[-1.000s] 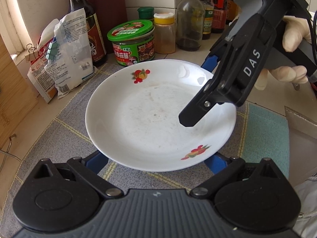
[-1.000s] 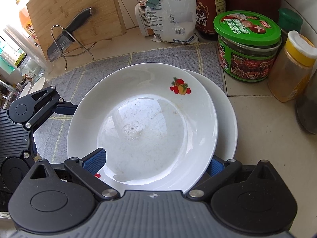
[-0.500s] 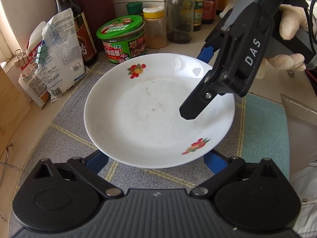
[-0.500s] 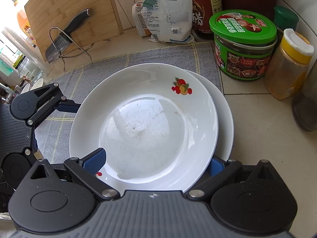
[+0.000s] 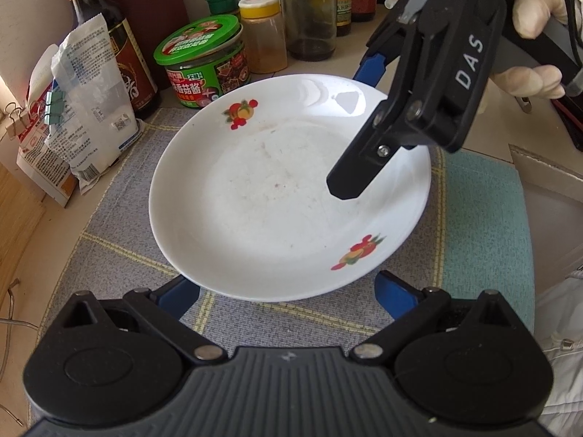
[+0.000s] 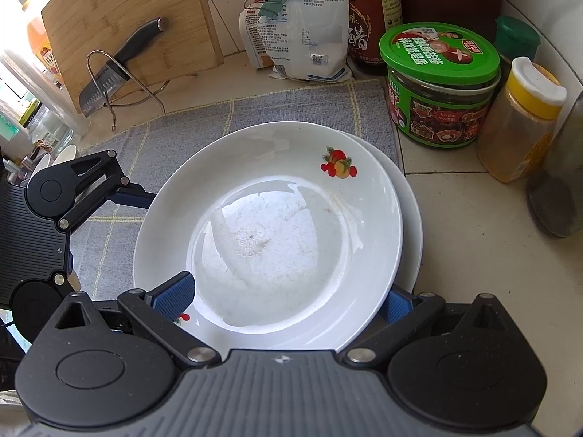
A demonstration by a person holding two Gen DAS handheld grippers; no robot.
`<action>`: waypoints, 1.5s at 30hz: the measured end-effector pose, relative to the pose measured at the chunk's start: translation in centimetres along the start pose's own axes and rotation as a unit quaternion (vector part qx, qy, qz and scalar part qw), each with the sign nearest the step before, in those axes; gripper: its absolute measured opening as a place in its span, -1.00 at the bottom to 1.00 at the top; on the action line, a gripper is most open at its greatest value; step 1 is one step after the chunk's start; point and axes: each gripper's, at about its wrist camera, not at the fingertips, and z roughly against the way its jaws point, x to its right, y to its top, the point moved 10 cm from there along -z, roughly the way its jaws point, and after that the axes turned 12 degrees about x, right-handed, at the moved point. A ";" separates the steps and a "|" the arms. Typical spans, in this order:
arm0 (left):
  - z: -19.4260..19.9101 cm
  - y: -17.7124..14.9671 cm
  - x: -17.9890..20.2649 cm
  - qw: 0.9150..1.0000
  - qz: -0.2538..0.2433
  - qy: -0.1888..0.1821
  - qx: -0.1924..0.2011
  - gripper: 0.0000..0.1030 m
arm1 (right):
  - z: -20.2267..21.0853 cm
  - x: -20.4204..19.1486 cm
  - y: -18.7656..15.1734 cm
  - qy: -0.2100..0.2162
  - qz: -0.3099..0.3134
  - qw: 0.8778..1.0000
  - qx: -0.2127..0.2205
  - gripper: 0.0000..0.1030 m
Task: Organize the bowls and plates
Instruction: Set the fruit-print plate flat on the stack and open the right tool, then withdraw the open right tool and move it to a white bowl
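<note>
Beige kitchen counter [image 6: 470, 255], backed by white tile, carries a grey checked cloth [image 5: 120, 225] where two white plates sit stacked. On top, the upper plate [image 6: 269, 225], shallow and printed with small red-and-orange fruit motifs, lies slightly off-centre over the lower plate [image 6: 413, 218], whose rim shows as a crescent on the side toward the jars. From the right wrist view, the right gripper [image 6: 280, 293] has its blue-padded fingers spread wide at the near edge of the stack, one pad over the upper plate's rim and the other beside and under it; whether either touches the china cannot be told. Seen from the left wrist camera, the left gripper [image 5: 288, 293] likewise holds its jaws apart, its blue pads flanking the plate's near rim just above the cloth. Behind the right tool, a gloved hand [image 5: 535, 36] grips the handle. Beyond the plates stand a green-lidded sauce jar [image 6: 441, 83], a yellow-capped spice bottle [image 6: 521, 120], a dark soy sauce bottle [image 5: 109, 51] and clipped plastic packets [image 6: 306, 25]. Farther left, a bamboo cutting board [image 6: 127, 29] leans upright with a knife [image 6: 120, 65] resting in a wire stand, and a teal cloth [image 5: 484, 218] lies beside the grey one.
</note>
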 end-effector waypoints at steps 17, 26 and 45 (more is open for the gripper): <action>-0.6 -0.4 0.2 1.000 -0.009 -0.005 -0.003 0.96 | 0.9 -0.1 -0.1 -0.012 -0.006 1.000 0.008 1.00; -0.4 -0.4 0.2 1.000 -0.006 -0.002 0.002 0.96 | 1.1 -0.3 -0.3 -0.026 -0.001 1.000 0.005 1.00; 1.6 0.1 1.3 1.000 0.010 0.016 0.024 0.97 | 2.0 0.1 -1.7 -0.067 0.015 0.998 -0.006 1.00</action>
